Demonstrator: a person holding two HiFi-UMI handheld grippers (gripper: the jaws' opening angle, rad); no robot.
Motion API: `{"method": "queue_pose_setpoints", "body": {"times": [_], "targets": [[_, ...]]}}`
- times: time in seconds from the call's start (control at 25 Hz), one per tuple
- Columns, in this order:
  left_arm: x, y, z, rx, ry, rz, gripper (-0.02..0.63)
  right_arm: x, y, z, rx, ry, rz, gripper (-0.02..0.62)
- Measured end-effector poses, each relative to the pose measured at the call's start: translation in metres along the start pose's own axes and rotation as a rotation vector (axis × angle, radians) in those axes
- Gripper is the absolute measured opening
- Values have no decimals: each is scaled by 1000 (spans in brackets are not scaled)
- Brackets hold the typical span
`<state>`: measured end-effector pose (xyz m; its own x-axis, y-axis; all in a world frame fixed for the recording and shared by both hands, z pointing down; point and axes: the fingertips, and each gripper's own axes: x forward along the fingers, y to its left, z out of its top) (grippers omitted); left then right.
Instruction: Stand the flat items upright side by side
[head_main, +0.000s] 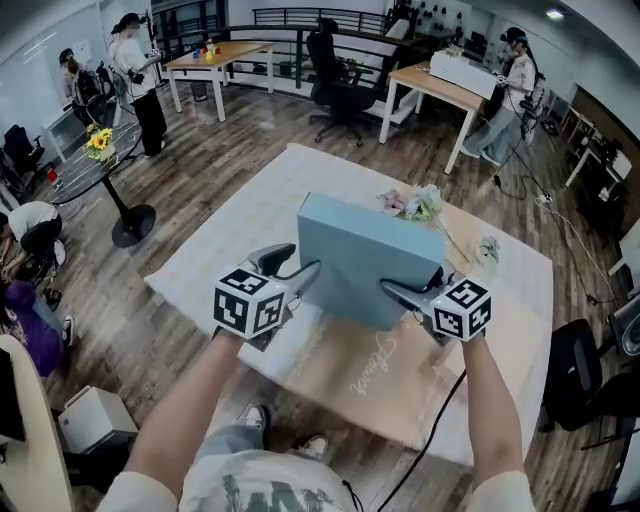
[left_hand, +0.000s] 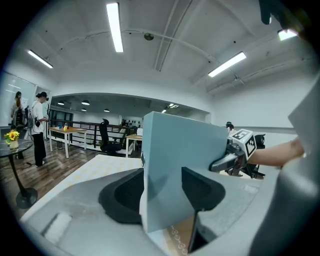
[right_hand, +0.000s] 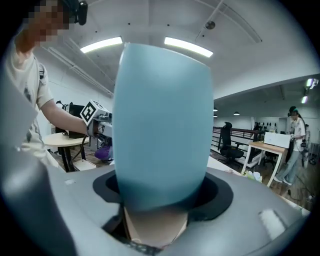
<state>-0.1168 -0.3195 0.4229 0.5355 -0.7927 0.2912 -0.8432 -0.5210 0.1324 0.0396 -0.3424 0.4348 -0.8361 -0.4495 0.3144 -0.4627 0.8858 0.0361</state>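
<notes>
Blue box (head_main: 365, 255) is held upright between both claws. Left gripper (head_main: 300, 272) clamps its left edge, and right gripper (head_main: 402, 291) clamps its right edge.

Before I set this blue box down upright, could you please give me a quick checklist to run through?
1. Left gripper jaws clamped on the blue box: ok.
2. Right gripper jaws clamped on it: ok.
3. Box's lower edge resting on the table: cannot tell.
4. Brown paper item standing upright: not ok, it lies flat.
5. Flowers away from the box: cannot tell.
</notes>
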Motion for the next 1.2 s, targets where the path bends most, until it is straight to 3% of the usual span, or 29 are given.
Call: {"method": "queue_pose_setpoints", "body": {"times": [0.24, 0.56, 0.84, 1.2], "targets": [[13, -1, -2, -22, -3, -65, 233, -14, -2, -5, 28, -23, -176, 334], [34, -14, -4, -33, 10, -204, 233, -28, -4, -8, 51, -20, -512, 330], [39, -25, 5, -27, 23, -339, 233, -33, -1, -1, 140, -10, -803, 328], [39, -18, 14, -5, 33, -432, 233, -25, 2, 2, 242, -24, -1141, 322]]}}
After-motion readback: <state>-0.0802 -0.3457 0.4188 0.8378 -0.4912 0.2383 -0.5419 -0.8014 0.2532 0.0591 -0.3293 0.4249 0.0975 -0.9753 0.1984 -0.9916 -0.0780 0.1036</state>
